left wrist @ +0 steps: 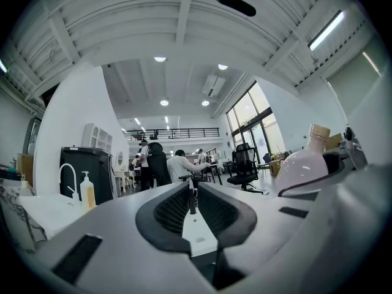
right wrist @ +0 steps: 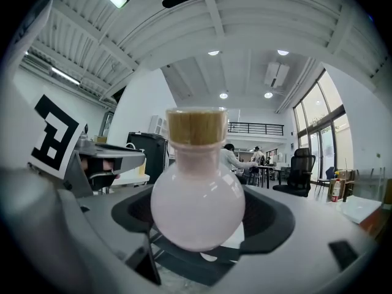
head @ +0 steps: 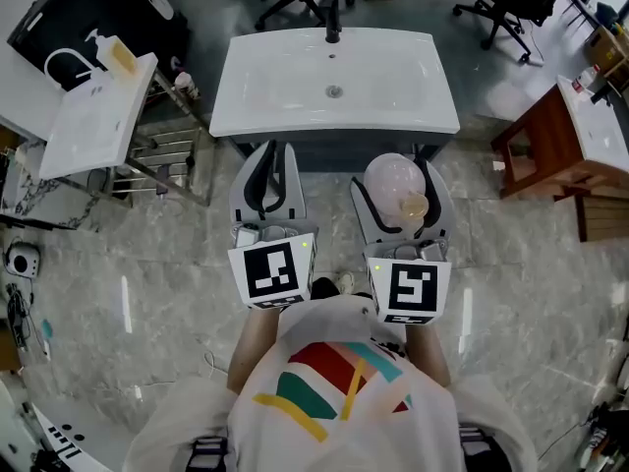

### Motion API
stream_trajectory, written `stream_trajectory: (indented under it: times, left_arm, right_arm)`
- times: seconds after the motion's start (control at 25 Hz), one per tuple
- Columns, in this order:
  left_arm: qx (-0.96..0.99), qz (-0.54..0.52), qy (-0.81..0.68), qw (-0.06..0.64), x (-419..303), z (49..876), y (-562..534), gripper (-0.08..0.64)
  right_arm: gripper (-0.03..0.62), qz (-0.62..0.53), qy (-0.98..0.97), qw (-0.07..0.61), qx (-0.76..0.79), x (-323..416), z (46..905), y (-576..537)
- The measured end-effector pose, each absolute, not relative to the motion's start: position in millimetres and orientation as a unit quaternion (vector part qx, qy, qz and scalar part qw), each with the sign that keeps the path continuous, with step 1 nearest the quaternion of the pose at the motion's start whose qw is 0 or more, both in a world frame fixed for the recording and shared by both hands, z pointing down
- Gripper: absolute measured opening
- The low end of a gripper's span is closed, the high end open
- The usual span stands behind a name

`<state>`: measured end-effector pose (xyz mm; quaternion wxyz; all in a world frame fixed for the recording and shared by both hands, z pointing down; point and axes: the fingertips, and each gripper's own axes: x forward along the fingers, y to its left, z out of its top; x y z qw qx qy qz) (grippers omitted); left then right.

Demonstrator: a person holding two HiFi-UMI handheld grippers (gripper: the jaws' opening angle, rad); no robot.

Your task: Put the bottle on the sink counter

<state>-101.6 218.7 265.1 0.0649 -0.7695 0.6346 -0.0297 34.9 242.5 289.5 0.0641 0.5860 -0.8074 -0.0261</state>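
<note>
**Condition at this moment.** The bottle [right wrist: 197, 204], a round pale pink flask with a wooden stopper [right wrist: 196, 127], was held clamped between the jaws of the right gripper [head: 401, 190]. The jaws were spread wide around its bulbous body. It was carried over the marble floor [head: 147, 293], just near of the white sink counter [head: 256, 96] and not yet above it. The left gripper [head: 271, 180] was held level beside it on the left. Its jaws were drawn together to a narrow slit, with nothing between them.

**Hazards judged from this condition.**

1. Slip in the grip. The body was smooth and spherical and was contacted on its curved sides only. A jolt or a loosened squeeze could allow it to pivot or drop out downward.
2. Breakage. Until the near edge of the counter was cleared, any release would be made over hard floor.
3. Edge strike. If the bottle were carried too low, the front lip of the counter could be hit.
4. Roll-off. Most of the counter top was taken up by the sloped basin. A round base released on that slope could tip or roll toward the drain, so a flat margin was judged the safer spot.
5. The faucet [head: 333, 23] at the far edge was to be kept clear.
</note>
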Motion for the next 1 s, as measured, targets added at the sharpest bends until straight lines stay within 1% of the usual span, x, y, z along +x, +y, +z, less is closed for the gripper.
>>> stream_trajectory:
  times: [0.28, 0.44, 1.0]
  left_arm:
    - [-0.758, -0.035, 0.648, 0.058, -110.2, 267.8, 217.3, 0.020]
    - [-0.754, -0.034, 0.654, 0.059, -112.3, 264.4, 213.3, 0.020]
    - [-0.768, -0.016, 0.638, 0.063, -91.4, 260.3, 173.7, 0.020]
  right_arm:
    - [0.391, -0.022, -0.810, 0.077, 0.581, 36.3, 294.1, 240.1]
    - [0.391, -0.043, -0.814, 0.078, 0.574, 37.0, 288.9, 239.0]
    - [0.391, -0.074, -0.807, 0.078, 0.580, 44.6, 280.2, 205.8]
